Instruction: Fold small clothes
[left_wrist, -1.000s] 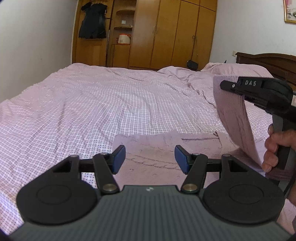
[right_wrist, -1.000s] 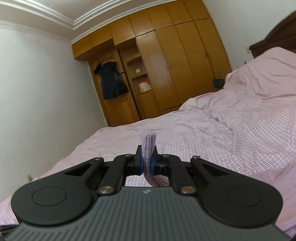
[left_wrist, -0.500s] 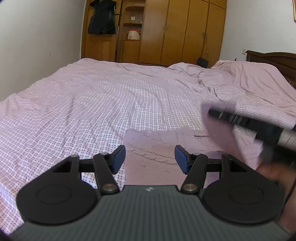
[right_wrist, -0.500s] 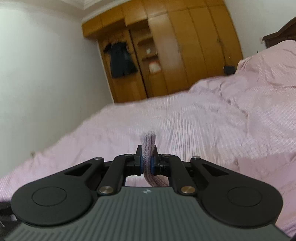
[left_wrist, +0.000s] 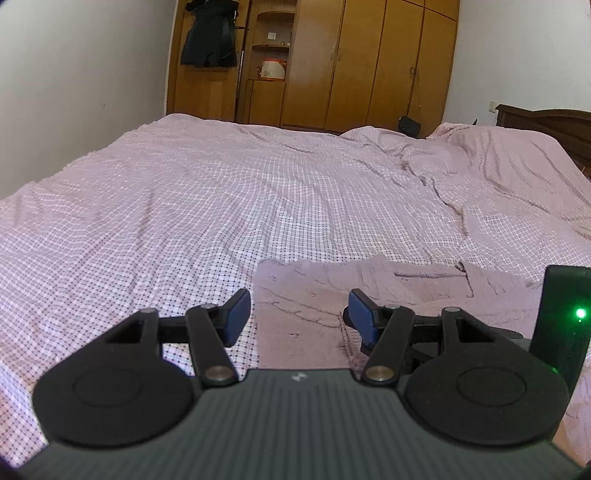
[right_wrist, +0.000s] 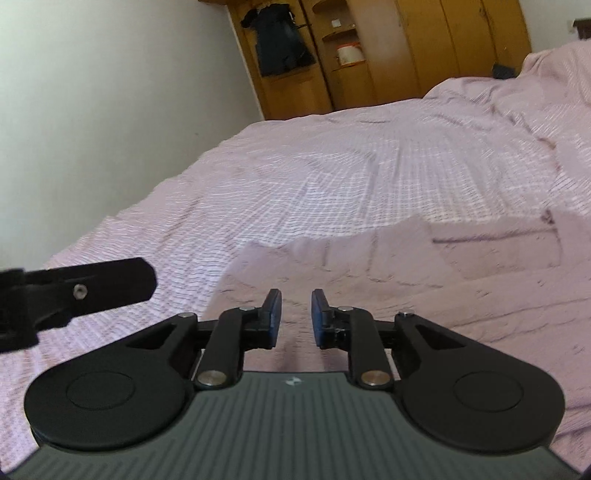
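A pink knitted garment (left_wrist: 317, 295) lies folded on the checked bedspread, and it fills the near right of the right wrist view (right_wrist: 424, 273). My left gripper (left_wrist: 297, 312) hovers open over the garment's left edge, nothing between its blue pads. My right gripper (right_wrist: 295, 317) sits low over the garment with its jaws opening; the knit lies below them and the pads do not press on it. Its body shows at the left wrist view's right edge (left_wrist: 565, 325). One finger of the left gripper (right_wrist: 92, 288) reaches in from the left of the right wrist view.
The pink checked bedspread (left_wrist: 258, 199) stretches wide to the left and back, rumpled toward the right. A wooden wardrobe (left_wrist: 351, 62) with dark hanging clothes (left_wrist: 208, 33) stands behind the bed. A dark headboard (left_wrist: 554, 125) is at far right, a white wall at left.
My right gripper came down with the knit flap pinched in it, laid it over the garment and parted its jaws, letting go. The left gripper stayed open in place.
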